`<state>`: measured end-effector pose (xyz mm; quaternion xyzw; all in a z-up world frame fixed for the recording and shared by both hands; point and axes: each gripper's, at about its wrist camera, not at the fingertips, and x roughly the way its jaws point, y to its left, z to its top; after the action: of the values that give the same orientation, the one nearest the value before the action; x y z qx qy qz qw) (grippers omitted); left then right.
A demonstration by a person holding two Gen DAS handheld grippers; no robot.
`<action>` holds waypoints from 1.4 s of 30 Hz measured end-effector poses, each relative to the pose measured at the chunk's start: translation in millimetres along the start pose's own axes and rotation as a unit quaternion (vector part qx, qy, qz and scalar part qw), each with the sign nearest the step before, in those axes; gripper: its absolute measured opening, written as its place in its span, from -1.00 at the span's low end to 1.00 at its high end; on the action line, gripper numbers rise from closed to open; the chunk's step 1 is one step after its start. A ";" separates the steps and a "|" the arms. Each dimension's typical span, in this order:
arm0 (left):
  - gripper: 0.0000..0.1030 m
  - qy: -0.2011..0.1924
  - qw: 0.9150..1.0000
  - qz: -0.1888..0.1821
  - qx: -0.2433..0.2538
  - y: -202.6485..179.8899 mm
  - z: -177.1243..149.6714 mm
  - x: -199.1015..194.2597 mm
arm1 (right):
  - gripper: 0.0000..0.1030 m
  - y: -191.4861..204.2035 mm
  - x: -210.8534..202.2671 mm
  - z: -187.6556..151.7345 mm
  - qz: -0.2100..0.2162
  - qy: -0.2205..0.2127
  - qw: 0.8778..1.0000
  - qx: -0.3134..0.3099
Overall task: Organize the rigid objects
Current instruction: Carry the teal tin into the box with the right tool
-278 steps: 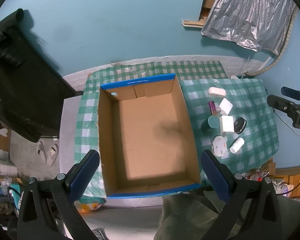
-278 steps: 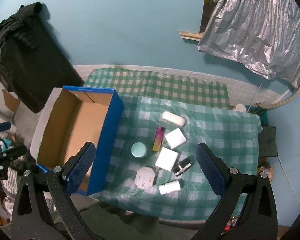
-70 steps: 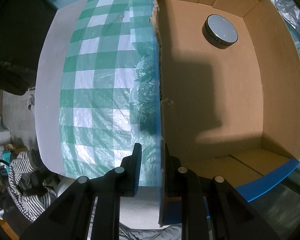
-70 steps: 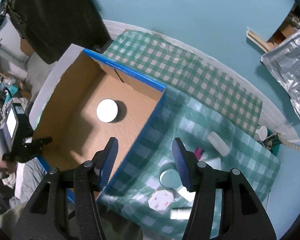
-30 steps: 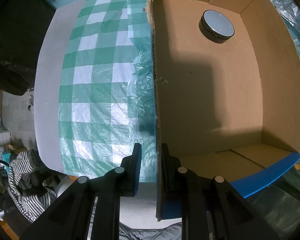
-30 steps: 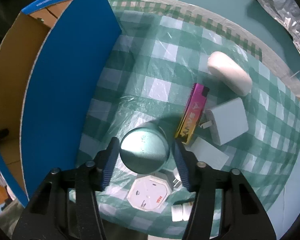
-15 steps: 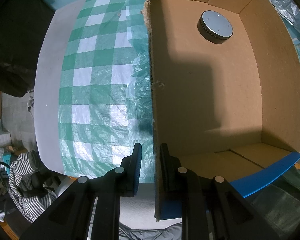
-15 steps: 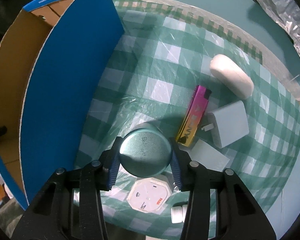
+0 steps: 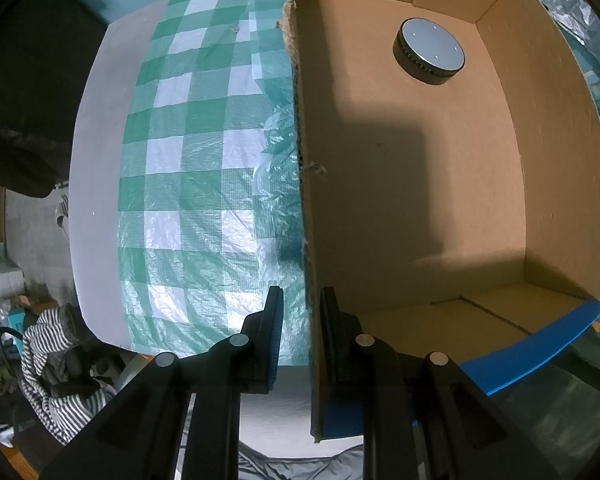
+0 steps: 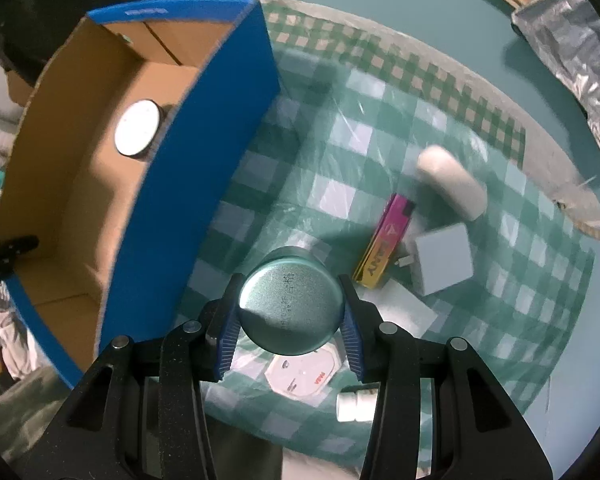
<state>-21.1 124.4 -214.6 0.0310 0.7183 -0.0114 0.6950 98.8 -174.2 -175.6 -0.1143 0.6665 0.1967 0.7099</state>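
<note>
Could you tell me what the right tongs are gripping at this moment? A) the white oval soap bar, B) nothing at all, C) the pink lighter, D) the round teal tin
D: in the right wrist view the right tongs are closed on either side of the round teal tin, which is raised above the checked cloth, while the pink lighter lies on that cloth.

A table draped in green-and-white checked plastic cloth (image 10: 340, 196) carries a blue-sided cardboard box (image 10: 188, 184), white oval case (image 10: 452, 184), magenta lighter (image 10: 384, 240), white charger cube (image 10: 444, 258), octagonal white disc (image 10: 304, 376) and small white bottle (image 10: 356, 406).
</note>
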 end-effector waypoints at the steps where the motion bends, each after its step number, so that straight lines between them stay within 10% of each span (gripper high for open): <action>1: -0.63 0.000 1.000 0.001 0.001 -0.7 0.2 -0.2 | -0.15 0.3 -3.3 1.0 0.001 -0.001 1.000 -0.003; 24: -0.63 -0.001 1.000 0.009 0.009 -13.6 12.2 -9.1 | -0.15 39.2 -71.5 56.1 0.011 -0.043 0.996 -0.073; 42: -0.63 0.004 1.000 0.005 0.003 -2.6 13.2 -5.3 | -0.15 78.2 -45.3 110.5 0.021 -0.033 0.992 -0.124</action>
<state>-7.9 120.8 -209.8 0.0369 0.7210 -0.0097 0.6919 163.1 -63.0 -113.4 -0.1808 0.6155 0.2960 0.7077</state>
